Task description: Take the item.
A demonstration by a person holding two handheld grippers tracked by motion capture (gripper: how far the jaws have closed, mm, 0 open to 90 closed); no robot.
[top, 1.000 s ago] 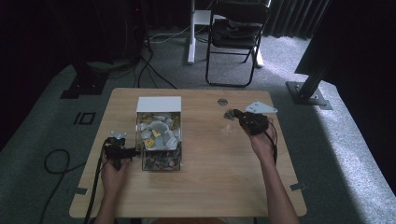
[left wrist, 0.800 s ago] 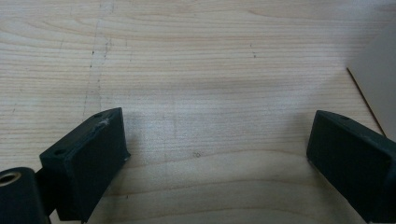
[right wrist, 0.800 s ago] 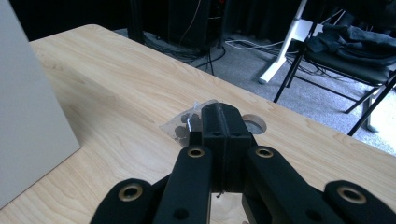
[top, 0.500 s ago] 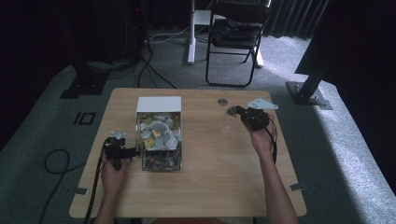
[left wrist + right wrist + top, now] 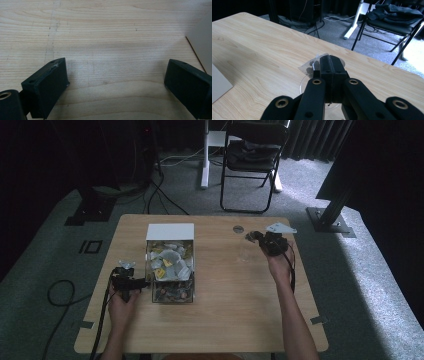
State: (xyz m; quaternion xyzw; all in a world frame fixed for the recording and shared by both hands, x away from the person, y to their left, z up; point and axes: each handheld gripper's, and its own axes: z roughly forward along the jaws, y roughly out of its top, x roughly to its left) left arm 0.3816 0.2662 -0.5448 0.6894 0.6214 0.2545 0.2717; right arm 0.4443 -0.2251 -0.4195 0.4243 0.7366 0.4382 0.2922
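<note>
One small clear packet (image 5: 312, 65) with a few dark bits inside is pinched at its edge by the right gripper (image 5: 329, 58), whose two black jaws are pressed together on the thin plastic. The packet hangs over the far right part of the table (image 5: 230, 320), above a clear round thing (image 5: 305, 85) on the wood; most of this is hidden behind the jaws, so whether it is a lid or a cup cannot be told. In the high view the right gripper (image 5: 265, 240) appears with its grey three-cornered plate on top, the packet (image 5: 251, 236) sticks out as a dark speck on its left, and what the bits are is too small to make out. Just beyond it a single small round disc (image 5: 238, 228) lies on the table. Near the middle left stands one clear box (image 5: 169, 270) with a white flap at its far end, heaped with many pale and dark packets that cannot be counted. The left gripper (image 5: 139, 282) rests on the table just beside the box's near left corner, its two jaws spread wide with nothing between them; in its own view bare wood lies between the jaws of the left gripper (image 5: 116, 77) and a pale edge is cut off at the right. One folding chair (image 5: 250, 160) stands on the floor beyond the table.
</note>
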